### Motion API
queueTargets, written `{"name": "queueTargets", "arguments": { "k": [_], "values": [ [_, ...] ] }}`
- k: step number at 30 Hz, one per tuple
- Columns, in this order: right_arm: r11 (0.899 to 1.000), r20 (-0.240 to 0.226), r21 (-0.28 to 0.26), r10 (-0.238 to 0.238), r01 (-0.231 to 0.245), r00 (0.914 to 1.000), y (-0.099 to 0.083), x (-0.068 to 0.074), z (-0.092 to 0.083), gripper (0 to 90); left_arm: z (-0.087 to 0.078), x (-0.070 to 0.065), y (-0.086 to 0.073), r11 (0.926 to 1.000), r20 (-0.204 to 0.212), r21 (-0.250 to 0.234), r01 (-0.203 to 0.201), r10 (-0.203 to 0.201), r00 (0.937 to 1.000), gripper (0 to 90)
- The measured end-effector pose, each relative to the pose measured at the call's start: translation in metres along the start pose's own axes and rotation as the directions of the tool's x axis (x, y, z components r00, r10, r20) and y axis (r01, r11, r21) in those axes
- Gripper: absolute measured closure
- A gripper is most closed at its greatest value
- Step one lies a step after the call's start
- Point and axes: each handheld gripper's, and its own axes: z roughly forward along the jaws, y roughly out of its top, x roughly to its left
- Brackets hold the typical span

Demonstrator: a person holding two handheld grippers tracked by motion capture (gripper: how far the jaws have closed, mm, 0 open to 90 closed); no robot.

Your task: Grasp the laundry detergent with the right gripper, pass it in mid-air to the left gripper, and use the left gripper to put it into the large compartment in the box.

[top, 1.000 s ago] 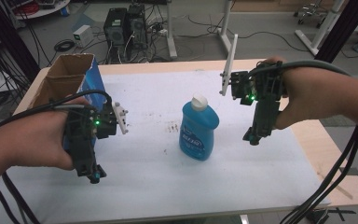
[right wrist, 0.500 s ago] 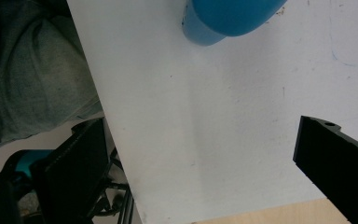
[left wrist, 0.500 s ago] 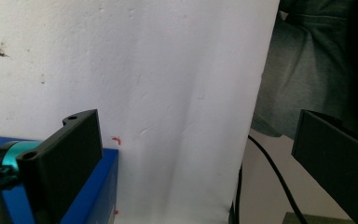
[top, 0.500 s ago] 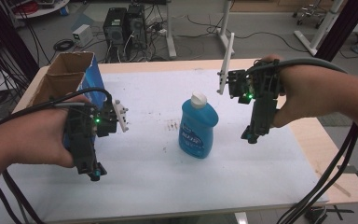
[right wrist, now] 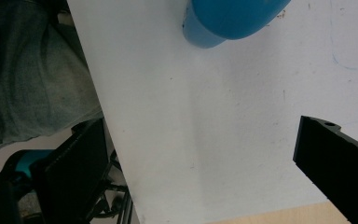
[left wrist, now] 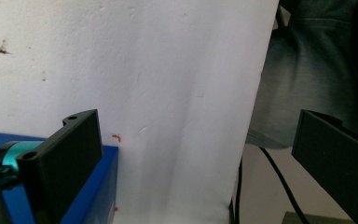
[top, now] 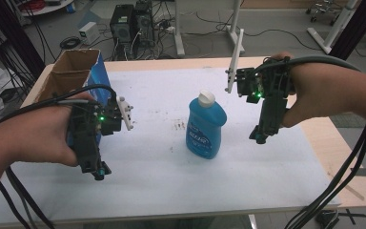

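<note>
A blue bottle (top: pixel 206 126) with a white cap stands upright in the middle of the white table (top: pixel 171 181). My left gripper (top: pixel 100 172) hangs over the table's near left, well apart from the bottle, pointing down toward the person's side. In the left gripper view its gripper (left wrist: pixel 200 154) is open, with nothing between the jaws. My right gripper (top: pixel 259 137) hovers to the right of the bottle without touching it. In the right gripper view that gripper (right wrist: pixel 205 163) is open too, and the bottle's base (right wrist: pixel 233 18) sits at the top edge.
An open cardboard box (top: pixel 71 71) with a blue side stands at the table's back left corner. A white upright bar (top: pixel 235 57) rises behind the right hand. Cables trail from both grippers off the near edge. Bare wood (top: pixel 343 157) shows at the table's right.
Both hands have drifted only slightly; the right gripper sits a touch higher and farther right. The bottle stands as before, and both grippers stay open.
</note>
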Motion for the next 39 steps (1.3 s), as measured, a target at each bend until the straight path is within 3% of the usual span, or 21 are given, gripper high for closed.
{"name": "queueTargets", "arguments": {
  "k": [16,21,28,32,39],
  "values": [
    [0.999,-0.005,-0.02,0.027,-0.027,0.9996,-0.009,0.003,0.001,2.4,-0.002,0.002,0.008,0.9996,-0.01,0.002,-0.027,0.027,0.9996,1.7],
    [0.997,0.008,-0.065,0.051,-0.05,0.9987,-0.015,0.005,0.0,2.4,-0.004,0.002,0.01,0.9993,-0.018,-0.006,-0.037,0.037,0.9992,1.7],
    [0.985,-0.016,-0.134,0.11,-0.111,0.9938,-0.025,0.006,0.004,2.4,-0.005,0.002,0.008,0.9991,-0.024,-0.008,-0.041,0.041,0.9989,1.7],
    [0.962,-0.047,-0.214,0.165,-0.172,0.9851,-0.035,0.006,0.015,2.4,-0.004,0.002,0.006,0.9991,-0.025,-0.011,-0.042,0.042,0.9988,1.7],
    [0.918,-0.094,-0.29,0.252,-0.269,0.9632,-0.046,0.006,0.037,2.4,-0.002,0.003,0.003,0.9993,-0.03,-0.014,-0.036,0.035,0.9989,1.7]
  ]
}}
